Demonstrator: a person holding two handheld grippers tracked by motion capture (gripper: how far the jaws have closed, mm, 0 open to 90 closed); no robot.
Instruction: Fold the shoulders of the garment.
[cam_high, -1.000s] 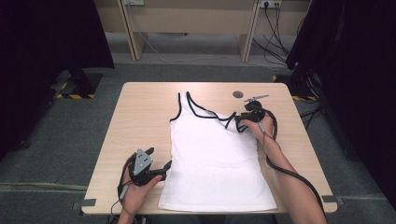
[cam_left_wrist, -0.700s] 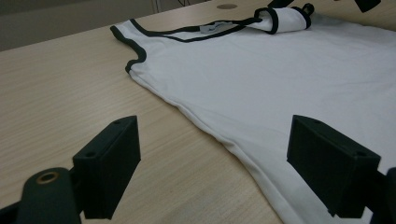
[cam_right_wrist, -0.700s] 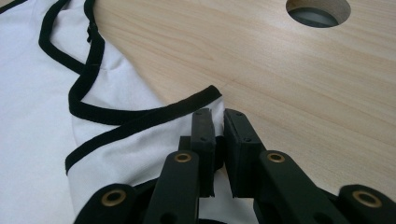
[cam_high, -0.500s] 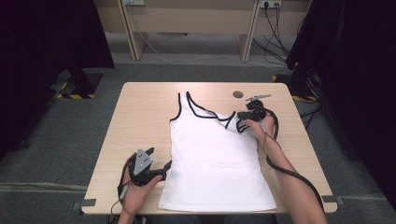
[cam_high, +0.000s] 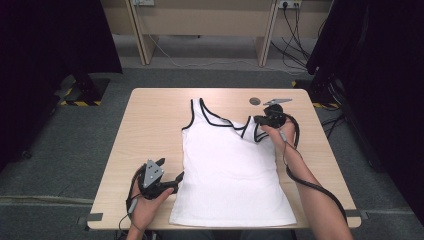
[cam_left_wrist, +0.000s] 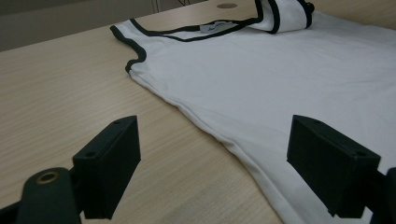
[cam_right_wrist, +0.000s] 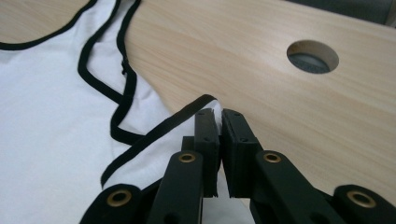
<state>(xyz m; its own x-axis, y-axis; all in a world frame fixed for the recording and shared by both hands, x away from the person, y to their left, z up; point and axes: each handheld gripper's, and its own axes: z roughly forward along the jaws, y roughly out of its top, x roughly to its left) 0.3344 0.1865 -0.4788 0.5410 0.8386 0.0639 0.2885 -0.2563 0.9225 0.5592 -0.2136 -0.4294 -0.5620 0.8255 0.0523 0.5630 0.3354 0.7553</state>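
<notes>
high view: white tank top (cam_high: 232, 170) flat on the table (cam_high: 150, 125); right gripper (cam_high: 261, 120) pinches its strap, left gripper (cam_high: 172, 181) rests by the hem. left gripper view: jaws apart, neck label (cam_left_wrist: 215, 28) unreadable. right gripper view: jaws clamped on strap (cam_right_wrist: 159, 128).

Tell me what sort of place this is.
Probably a lab or office recording room: a plain wooden table on grey carpet, wall sockets with trailing cables, and dark curtains at the sides.
</notes>
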